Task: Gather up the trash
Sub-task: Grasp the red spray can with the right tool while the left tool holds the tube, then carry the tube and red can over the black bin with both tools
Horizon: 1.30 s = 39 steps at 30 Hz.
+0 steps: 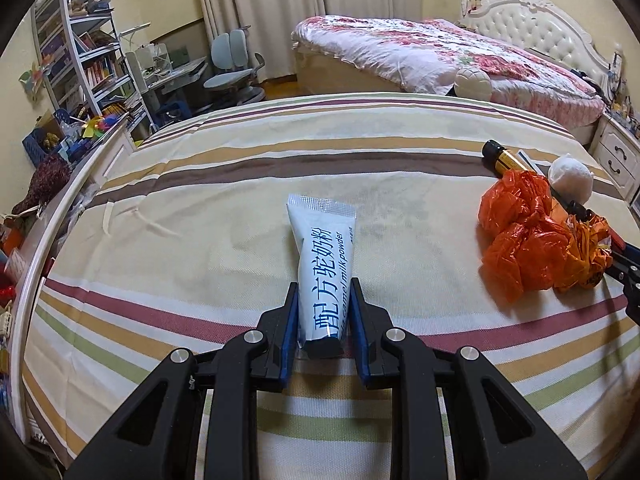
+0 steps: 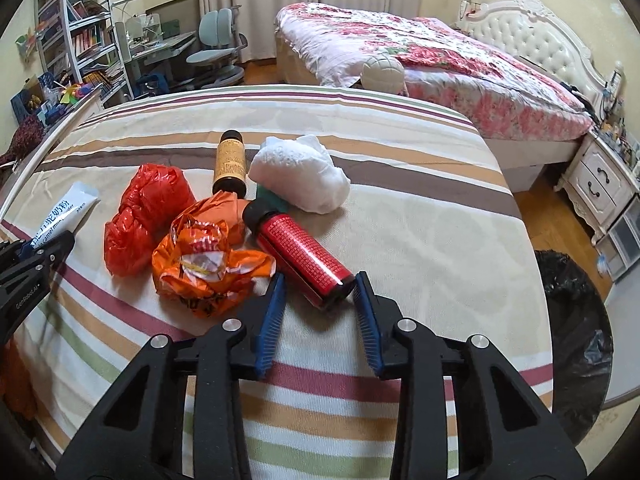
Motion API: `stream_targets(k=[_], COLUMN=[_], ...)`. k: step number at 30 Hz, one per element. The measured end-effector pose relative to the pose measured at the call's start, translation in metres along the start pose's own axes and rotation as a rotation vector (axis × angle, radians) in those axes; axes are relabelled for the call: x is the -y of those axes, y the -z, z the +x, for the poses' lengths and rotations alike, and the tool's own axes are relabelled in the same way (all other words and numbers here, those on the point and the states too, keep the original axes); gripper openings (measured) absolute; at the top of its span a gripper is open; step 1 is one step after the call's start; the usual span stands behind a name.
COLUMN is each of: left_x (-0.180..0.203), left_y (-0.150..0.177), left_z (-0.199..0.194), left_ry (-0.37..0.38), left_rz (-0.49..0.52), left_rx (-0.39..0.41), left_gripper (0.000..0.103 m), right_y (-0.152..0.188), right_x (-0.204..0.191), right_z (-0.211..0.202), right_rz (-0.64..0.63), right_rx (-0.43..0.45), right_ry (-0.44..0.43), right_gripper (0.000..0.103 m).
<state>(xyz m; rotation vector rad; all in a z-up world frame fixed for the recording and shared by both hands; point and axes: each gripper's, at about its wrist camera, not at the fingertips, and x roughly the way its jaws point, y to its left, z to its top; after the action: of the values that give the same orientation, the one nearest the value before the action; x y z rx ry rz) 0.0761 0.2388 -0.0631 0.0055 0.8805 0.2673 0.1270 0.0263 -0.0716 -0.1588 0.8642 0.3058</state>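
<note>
A white milk powder packet [image 1: 323,264] lies on the striped bedsheet [image 1: 200,240], its near end between the fingers of my left gripper [image 1: 323,300], which close on both sides of it. It also shows in the right wrist view [image 2: 64,210]. My right gripper [image 2: 320,286] is open, its fingertips on either side of the near end of a red bottle [image 2: 302,252]. A red plastic bag [image 2: 140,216], a crumpled orange wrapper [image 2: 204,264], a brown bottle [image 2: 229,164] and a white tissue wad [image 2: 300,172] lie beside it.
A bin lined with a black bag [image 2: 572,320] stands on the floor to the right of the bed. A floral bed [image 2: 420,52], a nightstand [image 2: 600,188], a desk chair [image 2: 216,44] and bookshelves [image 2: 80,28] stand beyond.
</note>
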Motion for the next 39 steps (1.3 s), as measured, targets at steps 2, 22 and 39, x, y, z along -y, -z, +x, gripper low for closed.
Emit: stream_targets(k=[2, 22, 39], left_x=[-0.001, -0.002, -0.008], left_y=[-0.001, 0.0, 0.0], left_z=[0.0, -0.001, -0.005], left_ry=[0.004, 0.008, 0.054], left_rz=[-0.003, -0.007, -0.02], left_rx=[0.0, 0.001, 0.011], left_gripper=[0.024, 0.024, 0.018], right_y=[0.005, 0.011, 0.019], right_x=[0.002, 0.006, 0.011], right_z=[-0.004, -0.01, -0.017], right_rz=[0.013, 0.032, 0.072], right_rx=[0.0, 0.007, 0.02], right_ry=[-0.002, -0.016, -0.022], right_gripper=[0.03, 0.051, 0.023])
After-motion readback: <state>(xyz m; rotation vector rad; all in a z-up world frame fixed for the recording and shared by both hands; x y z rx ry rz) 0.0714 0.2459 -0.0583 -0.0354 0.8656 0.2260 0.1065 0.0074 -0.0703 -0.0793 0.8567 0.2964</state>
